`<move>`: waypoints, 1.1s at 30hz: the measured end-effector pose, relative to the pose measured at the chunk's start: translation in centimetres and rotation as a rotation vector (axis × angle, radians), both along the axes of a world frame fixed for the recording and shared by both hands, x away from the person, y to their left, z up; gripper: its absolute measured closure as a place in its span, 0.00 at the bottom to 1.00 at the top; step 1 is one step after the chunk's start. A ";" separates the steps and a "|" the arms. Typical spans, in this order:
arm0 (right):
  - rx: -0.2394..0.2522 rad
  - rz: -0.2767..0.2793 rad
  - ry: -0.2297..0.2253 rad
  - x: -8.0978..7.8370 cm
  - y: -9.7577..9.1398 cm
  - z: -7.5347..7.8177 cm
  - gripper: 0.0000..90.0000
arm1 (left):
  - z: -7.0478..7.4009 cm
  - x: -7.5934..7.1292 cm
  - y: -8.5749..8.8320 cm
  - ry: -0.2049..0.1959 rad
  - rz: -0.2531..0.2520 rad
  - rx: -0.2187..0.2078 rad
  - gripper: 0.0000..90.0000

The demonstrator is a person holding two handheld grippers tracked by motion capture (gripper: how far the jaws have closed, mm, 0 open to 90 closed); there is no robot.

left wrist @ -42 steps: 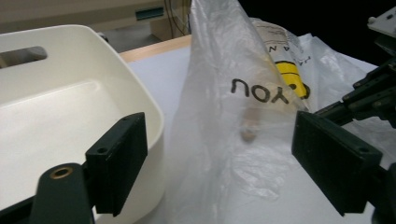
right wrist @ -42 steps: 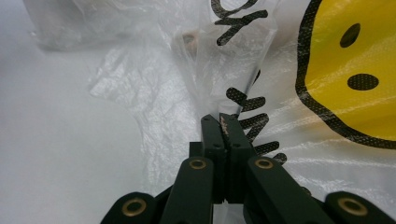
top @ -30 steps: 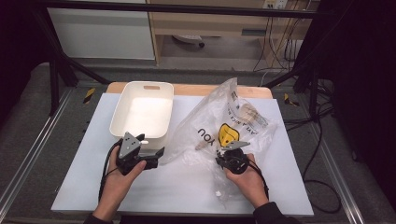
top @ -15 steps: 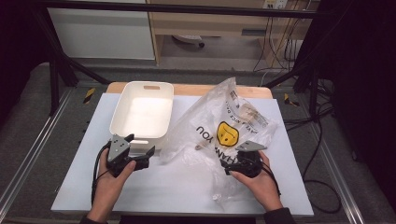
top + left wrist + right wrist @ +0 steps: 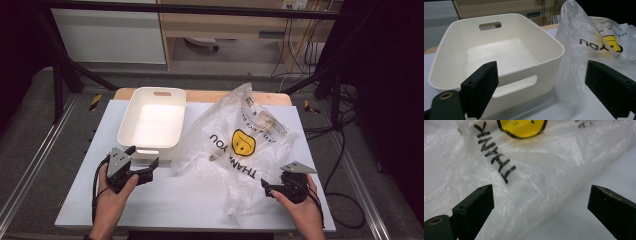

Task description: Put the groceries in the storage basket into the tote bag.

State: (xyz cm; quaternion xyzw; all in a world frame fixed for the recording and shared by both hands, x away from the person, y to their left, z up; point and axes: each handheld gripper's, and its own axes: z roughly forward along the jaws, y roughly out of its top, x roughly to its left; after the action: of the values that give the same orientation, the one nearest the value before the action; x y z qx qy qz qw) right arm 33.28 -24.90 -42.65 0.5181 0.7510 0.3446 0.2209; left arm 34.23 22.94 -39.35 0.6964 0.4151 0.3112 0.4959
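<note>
Plastic bag (image 5: 240, 145) lies centre-right on the surface (image 5: 175, 200). Right gripper (image 5: 272, 192) has just been opening, fingers spread and empty; left gripper (image 5: 147, 172) fingers spread too. Next probably regrasping the bag's edge.

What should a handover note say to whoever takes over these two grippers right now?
Left gripper: jaws open, holding nothing, near the front of the white bin and the bag's left edge.
Right gripper: jaws have just been opening, now wide, nothing pressed between them; it sits at the bag's near right edge.
Plastic bag: lies crumpled on the table right of the bin, with packaged items inside.
Done: bag released; bin looks empty.
Left: likely regrip the bag and get its contents out, perhaps into the bin.
</note>
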 end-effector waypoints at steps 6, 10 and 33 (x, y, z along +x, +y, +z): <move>0.022 -0.018 0.080 -0.8 -1.3 -1.0 0.10 | -0.1 0.1 0.2 0.009 0.000 0.002 0.13; 0.032 0.011 0.128 -0.8 -1.0 -1.7 0.09 | -0.2 0.1 0.1 0.010 0.004 -0.004 0.13; -0.076 0.125 0.087 -0.1 3.5 -2.4 0.49 | -0.5 0.3 0.0 0.027 -0.001 0.002 0.13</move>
State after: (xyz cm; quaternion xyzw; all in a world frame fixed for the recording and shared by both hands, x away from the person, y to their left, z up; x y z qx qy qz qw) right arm 33.18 -21.41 -45.08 0.4762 0.8033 0.3059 0.1856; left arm 34.51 22.93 -39.85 0.7014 0.4210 0.3020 0.4896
